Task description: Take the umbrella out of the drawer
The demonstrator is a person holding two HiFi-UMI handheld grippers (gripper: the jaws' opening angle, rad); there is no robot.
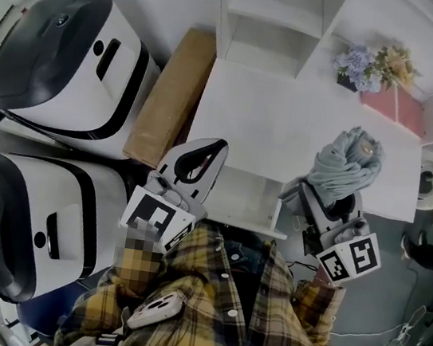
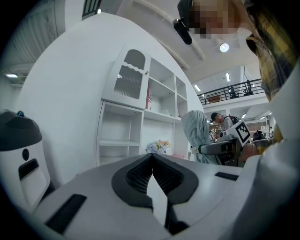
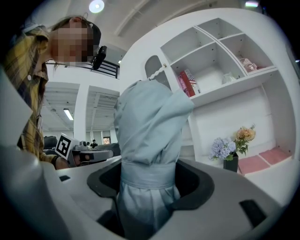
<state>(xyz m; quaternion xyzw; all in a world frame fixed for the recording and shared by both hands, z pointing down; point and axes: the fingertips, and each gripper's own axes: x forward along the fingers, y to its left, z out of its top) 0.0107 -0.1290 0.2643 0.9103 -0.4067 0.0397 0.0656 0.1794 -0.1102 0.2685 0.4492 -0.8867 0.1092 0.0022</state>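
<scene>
A folded light-blue umbrella [image 1: 348,165] stands upright in my right gripper [image 1: 322,196], above the right part of the white desk [image 1: 273,120]. In the right gripper view the jaws are shut on the umbrella [image 3: 150,136] at its strapped waist, with my right gripper [image 3: 150,177] wrapped round it. My left gripper [image 1: 219,146] is shut and empty, its tips meeting over the desk's front left edge beside the open white drawer [image 1: 245,205]. The left gripper view shows my left gripper [image 2: 152,157] closed, with the umbrella [image 2: 194,133] further right.
Two white-and-black machines [image 1: 64,57] [image 1: 24,220] stand at the left, with a brown box [image 1: 172,93] between them and the desk. A white shelf unit [image 1: 272,15], a flower pot [image 1: 373,67] and a pink box [image 1: 396,106] sit at the back. Cables lie on the floor at the right.
</scene>
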